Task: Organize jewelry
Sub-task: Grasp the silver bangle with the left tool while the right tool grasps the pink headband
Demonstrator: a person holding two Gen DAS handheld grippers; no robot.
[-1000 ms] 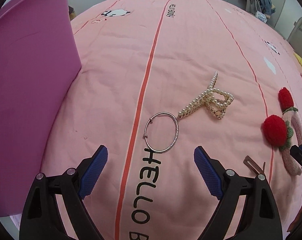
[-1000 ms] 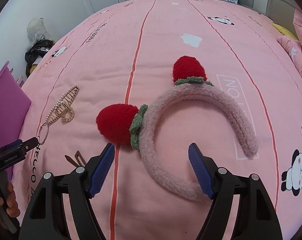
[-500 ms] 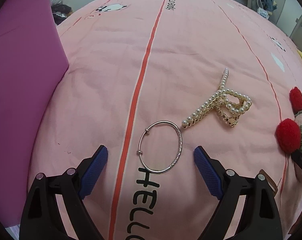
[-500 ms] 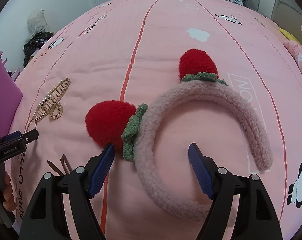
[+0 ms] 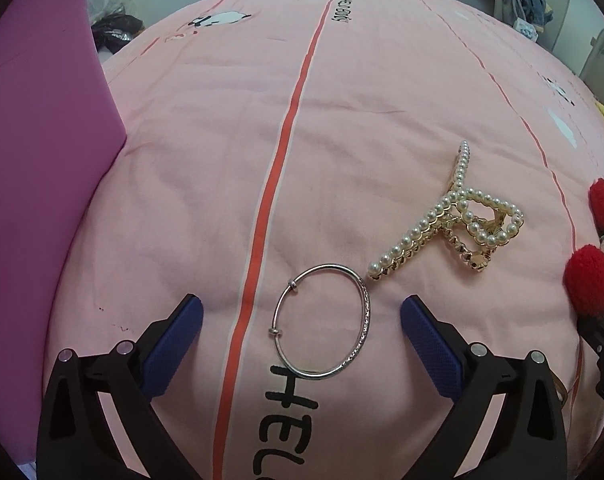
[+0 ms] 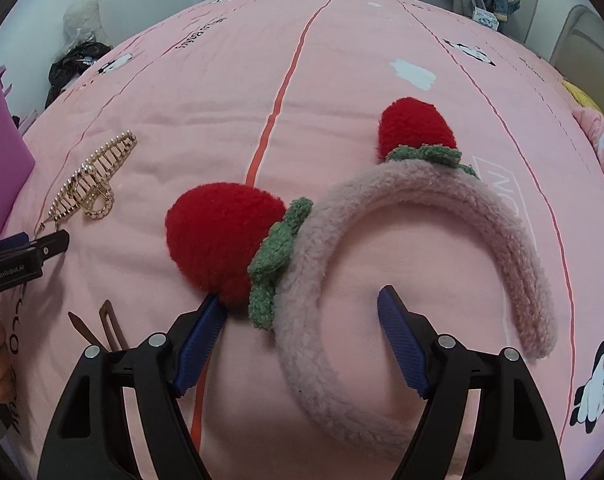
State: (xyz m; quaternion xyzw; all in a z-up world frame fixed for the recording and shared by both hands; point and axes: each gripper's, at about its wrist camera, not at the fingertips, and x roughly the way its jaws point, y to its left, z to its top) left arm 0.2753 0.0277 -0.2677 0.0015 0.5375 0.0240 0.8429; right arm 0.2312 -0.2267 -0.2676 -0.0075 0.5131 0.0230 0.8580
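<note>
a thin silver bangle (image 5: pixel 322 322) lies flat on the pink bedspread (image 5: pixel 382 112), an open ring with two small beads on its left side, just right of the red stripe and above the black lettering. its upper right edge almost meets the tip of a gold claw clip (image 5: pixel 454 224) studded with pearls, lying on its side. a fuzzy pink headband (image 6: pixel 442 248) with two red strawberry pompoms and green leaves lies flat, arch away from me. two brown hairpins (image 6: pixel 102 326) lie near it.
</note>
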